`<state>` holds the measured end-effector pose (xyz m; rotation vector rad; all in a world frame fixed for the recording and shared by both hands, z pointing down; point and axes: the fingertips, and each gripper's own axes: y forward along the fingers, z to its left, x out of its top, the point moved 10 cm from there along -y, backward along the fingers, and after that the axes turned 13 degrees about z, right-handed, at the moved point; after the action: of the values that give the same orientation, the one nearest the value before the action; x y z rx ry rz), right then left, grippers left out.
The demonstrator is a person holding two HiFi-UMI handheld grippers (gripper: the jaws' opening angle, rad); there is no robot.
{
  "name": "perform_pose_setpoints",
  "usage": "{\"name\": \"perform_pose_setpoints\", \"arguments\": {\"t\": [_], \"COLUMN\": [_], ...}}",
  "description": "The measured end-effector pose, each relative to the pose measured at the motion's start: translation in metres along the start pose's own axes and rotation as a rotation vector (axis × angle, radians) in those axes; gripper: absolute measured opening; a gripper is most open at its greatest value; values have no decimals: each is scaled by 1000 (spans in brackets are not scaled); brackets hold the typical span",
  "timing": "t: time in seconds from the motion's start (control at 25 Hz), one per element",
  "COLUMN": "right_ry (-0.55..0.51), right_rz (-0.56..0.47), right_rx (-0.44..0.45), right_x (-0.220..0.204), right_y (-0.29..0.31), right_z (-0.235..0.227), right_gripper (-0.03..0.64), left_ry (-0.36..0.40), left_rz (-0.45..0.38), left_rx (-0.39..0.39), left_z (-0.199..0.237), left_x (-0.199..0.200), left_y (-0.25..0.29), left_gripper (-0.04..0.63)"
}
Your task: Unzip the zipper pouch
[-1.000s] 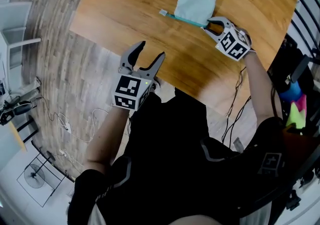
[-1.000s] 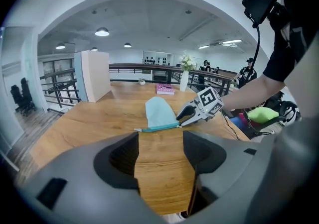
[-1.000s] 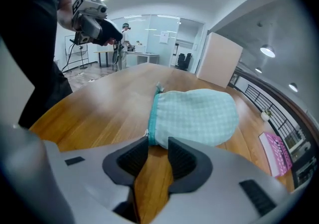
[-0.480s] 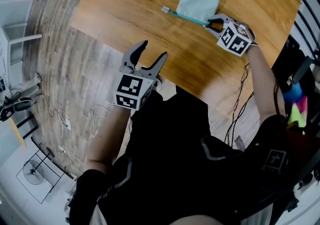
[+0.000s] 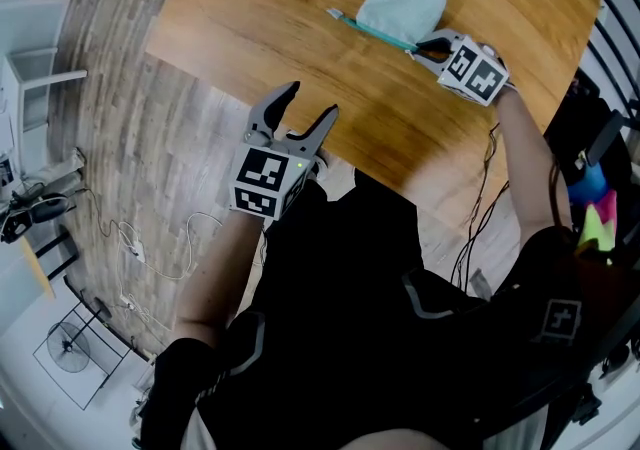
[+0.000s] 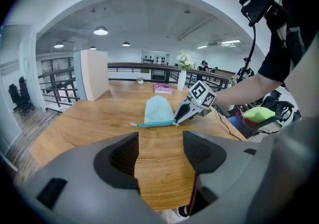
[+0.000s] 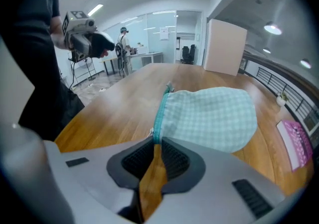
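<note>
**Pouch** (image 5: 405,0): pale checked fabric, lay flat on the table (image 5: 260,8), teal zipper (image 5: 375,30) fully shut.

**Right gripper** (image 5: 425,46): jaws narrow and closing, tips pinching the zipper's near end.

**Left gripper** (image 5: 308,103): jaws wide, empty, held off the table edge, well apart from the pouch.

**Risks:** nothing pinned the pouch, so a pull would likely drag it whole instead of running the slider. The tips may have caught tape rather than the pull and could slip off.
</note>
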<state>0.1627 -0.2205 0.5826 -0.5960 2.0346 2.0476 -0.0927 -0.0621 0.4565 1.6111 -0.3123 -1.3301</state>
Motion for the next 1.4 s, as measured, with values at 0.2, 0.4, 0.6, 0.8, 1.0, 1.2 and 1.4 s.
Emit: {"name": "perform_pose_setpoints", "arguments": {"t": [0.2, 0.4, 0.6, 0.8, 1.0, 1.2, 1.4], "right_ry": [195, 361, 456, 529, 639, 731, 836], "right_rz": [-128, -268, -363, -432, -497, -533, -627], "right_rx": [42, 88, 88, 54, 9, -68, -81], "right_x": [5, 10, 21, 32, 42, 60, 78], "right_y": [-20, -50, -85, -109, -142, -174, -198], "right_z": [1, 1, 8, 17, 32, 47, 60], "right_gripper": [57, 55, 54, 52, 52, 52, 52], "left_ry": [59, 104, 159, 229, 364, 501, 610], "left_rz": [-33, -57, -97, -137, -213, -309, -339], "left_rx": [-35, -52, -72, -99, -157, -227, -274], "left_z": [-4, -11, -15, -2, 4, 7, 7], "left_x": [10, 34, 57, 75, 108, 142, 160], "left_y": [-8, -10, -15, -13, -17, -20, -30], "left_gripper": [190, 190, 190, 190, 192, 192, 192]}}
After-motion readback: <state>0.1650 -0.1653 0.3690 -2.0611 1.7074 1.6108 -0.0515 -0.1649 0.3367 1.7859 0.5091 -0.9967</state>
